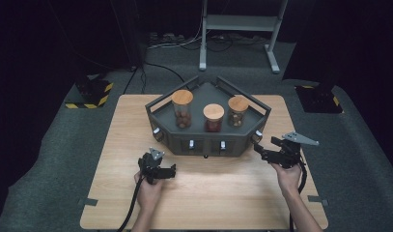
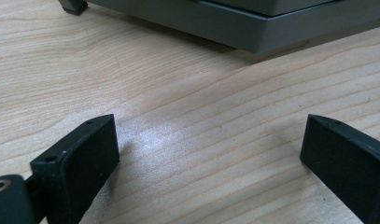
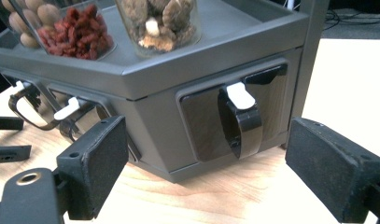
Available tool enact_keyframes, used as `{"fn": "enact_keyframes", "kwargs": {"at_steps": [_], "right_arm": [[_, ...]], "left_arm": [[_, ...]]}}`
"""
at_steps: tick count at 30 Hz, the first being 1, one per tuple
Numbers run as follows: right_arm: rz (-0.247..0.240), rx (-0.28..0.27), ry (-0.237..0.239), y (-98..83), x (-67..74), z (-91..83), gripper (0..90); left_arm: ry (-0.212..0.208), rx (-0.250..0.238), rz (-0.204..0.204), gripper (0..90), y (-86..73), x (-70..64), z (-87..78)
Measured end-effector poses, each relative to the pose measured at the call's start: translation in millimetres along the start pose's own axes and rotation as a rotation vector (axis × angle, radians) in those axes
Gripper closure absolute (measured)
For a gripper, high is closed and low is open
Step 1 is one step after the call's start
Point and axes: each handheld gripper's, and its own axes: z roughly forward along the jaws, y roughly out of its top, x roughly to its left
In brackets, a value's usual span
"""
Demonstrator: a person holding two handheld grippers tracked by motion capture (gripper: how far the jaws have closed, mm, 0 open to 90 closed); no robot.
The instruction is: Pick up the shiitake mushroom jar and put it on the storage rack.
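Fingers of both grippers stand apart and empty. High view: left gripper [image 1: 158, 166] and right gripper [image 1: 276, 152] flank the dark grey angular drawer stand [image 1: 208, 140] on the wooden tabletop [image 1: 208, 193]. Right gripper view: fingers [image 3: 96, 163] face its closed corner drawer with black looped handle [image 3: 239, 123], nothing pulled yet.

3 glass jars with wooden lids [image 1: 213, 111] are sitting in a row. A white metal stand [image 1: 237, 23] is standing behind the wooden table [image 1: 208, 198].

No text, label, brand, number or sign can be read anywhere in these pictures.
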Motion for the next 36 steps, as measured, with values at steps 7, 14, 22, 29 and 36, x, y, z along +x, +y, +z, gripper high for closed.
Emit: {"fn": "enact_keyframes", "kwargs": {"at_steps": [7, 14, 22, 29, 36], "right_arm": [[-0.004, 0.015, -0.002, -7.4, 1.7, 4.2, 12.9], [-0.005, 0.023, -0.003, -12.5, 2.6, 7.1, 12.9], [-0.012, 0.037, -0.009, -18.6, 3.9, 10.6, 12.8], [-0.008, 0.047, -0.014, -23.9, 3.2, 13.4, 12.7], [-0.009, 0.053, -0.015, -26.6, 3.9, 15.0, 12.7]], "left_arm": [[0.0, 0.0, 0.0, 4.3, 0.0, 0.0, 0.0], [0.0, 0.0, 0.0, 4.2, 0.0, 0.0, 0.0], [0.0, 0.0, 0.0, 4.3, 0.0, 0.0, 0.0], [0.0, 0.0, 0.0, 4.3, 0.0, 0.0, 0.0], [0.0, 0.0, 0.0, 4.3, 0.0, 0.0, 0.0]]}}
